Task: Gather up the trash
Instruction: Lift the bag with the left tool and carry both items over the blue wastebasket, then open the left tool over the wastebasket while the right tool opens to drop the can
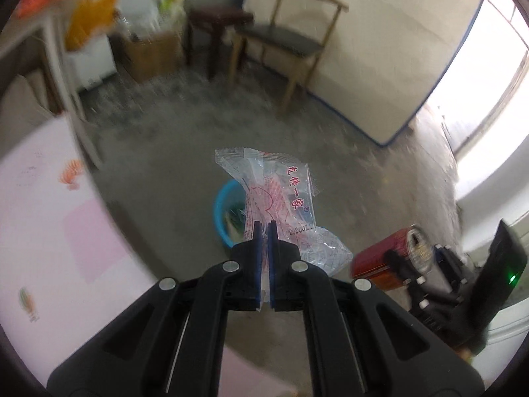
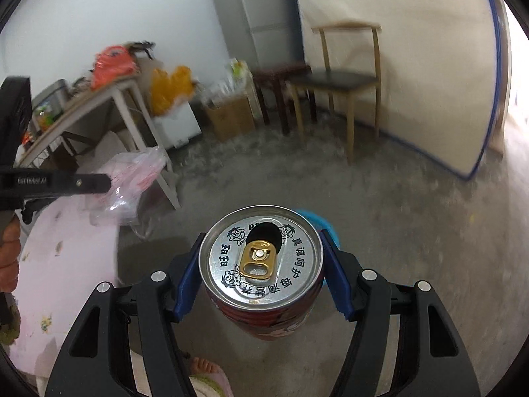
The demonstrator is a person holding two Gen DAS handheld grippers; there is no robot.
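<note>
My left gripper (image 1: 264, 226) is shut on a clear plastic wrapper (image 1: 274, 188) with red print, held in the air above a blue bin (image 1: 221, 216) on the floor. My right gripper (image 2: 261, 243) is shut on a red drink can (image 2: 264, 264) with an opened silver top, also held over the blue bin (image 2: 325, 226), which is mostly hidden behind the can. In the left wrist view the can (image 1: 380, 264) and right gripper show at the right. In the right wrist view the left gripper (image 2: 107, 182) with the wrapper (image 2: 132, 178) shows at the left.
A table with a pink cloth (image 1: 49, 215) lies to the left. A wooden chair (image 1: 287, 39), a dark stool (image 1: 218, 23), a cardboard box (image 1: 152, 53) and a white side table (image 2: 99, 99) with bags stand farther off. The floor is grey concrete (image 1: 347, 165).
</note>
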